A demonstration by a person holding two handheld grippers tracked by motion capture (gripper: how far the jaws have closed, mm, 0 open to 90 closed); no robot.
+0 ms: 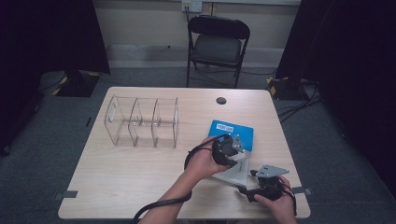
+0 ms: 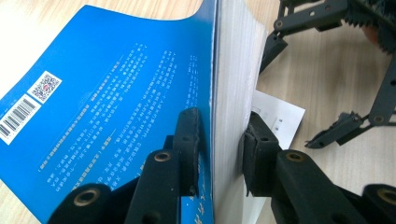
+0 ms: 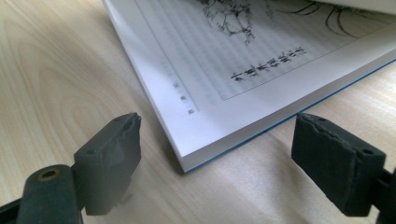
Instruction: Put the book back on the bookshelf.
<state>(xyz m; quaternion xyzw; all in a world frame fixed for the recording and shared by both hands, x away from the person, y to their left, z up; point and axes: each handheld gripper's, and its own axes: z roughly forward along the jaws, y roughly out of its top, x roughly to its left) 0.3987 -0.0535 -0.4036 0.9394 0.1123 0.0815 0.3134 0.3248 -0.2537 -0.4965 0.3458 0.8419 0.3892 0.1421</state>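
One floppy, light paperback book [image 2: 116,121]: left gripper [image 2: 219,149] pinches cover and pages at its 6 o'clock edge; right gripper [image 3: 215,158] fingers spread.

From the high view, the left hand [image 1: 201,161] and the left gripper [image 1: 232,150] cover the middle of the blue book [image 1: 233,132], so how far it lies open is unclear. Its small cover print is unreadable. In the left gripper view the book's cover [image 2: 107,112] runs off at nine o'clock and six o'clock. In the right gripper view the printed page [image 3: 243,60] is cut at twelve o'clock, its fine text too blurred to read.
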